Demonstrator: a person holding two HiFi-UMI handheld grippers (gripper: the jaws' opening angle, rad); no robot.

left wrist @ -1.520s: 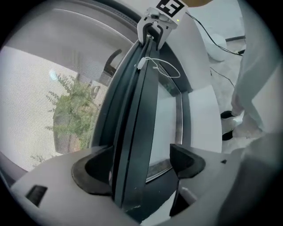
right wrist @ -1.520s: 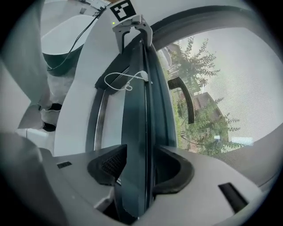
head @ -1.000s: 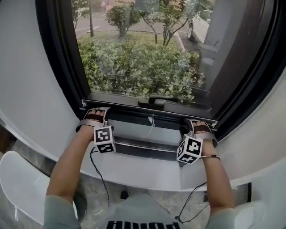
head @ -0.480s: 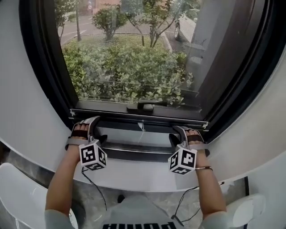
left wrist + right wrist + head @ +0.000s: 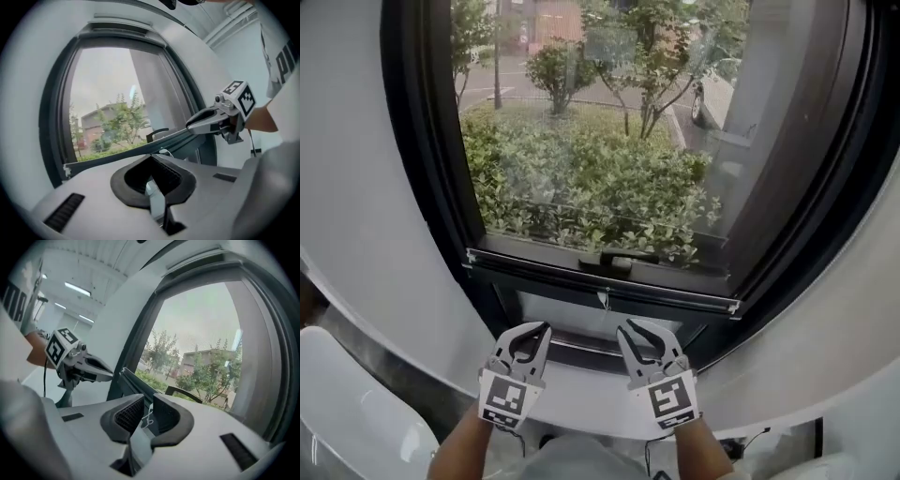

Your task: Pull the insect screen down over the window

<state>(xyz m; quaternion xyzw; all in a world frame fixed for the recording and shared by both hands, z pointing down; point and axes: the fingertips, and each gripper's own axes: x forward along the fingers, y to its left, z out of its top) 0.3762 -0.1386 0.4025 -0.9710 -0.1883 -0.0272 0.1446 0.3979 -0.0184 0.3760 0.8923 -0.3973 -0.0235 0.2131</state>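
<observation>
Although the window (image 5: 422, 141) fills the view ahead, the coming move turns on the insect screen bar (image 5: 675, 292), which runs left to right low across it (apparently drawn down already). Both grippers sit below it, clear of it and about equally near. The left gripper (image 5: 542, 328) has just closed tight on nothing. The right gripper (image 5: 626, 328) has been narrowing and is also empty. The small pull cord (image 5: 603, 299) hangs above the gap between them.

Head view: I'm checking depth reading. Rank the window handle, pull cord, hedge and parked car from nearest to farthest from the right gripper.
1. Pull cord, just ahead of the right gripper, slightly to its left.
2. Window handle, above the cord on the frame.
3. Hedge, outside the glass.
4. Car, beyond the hedge, upper right.
</observation>
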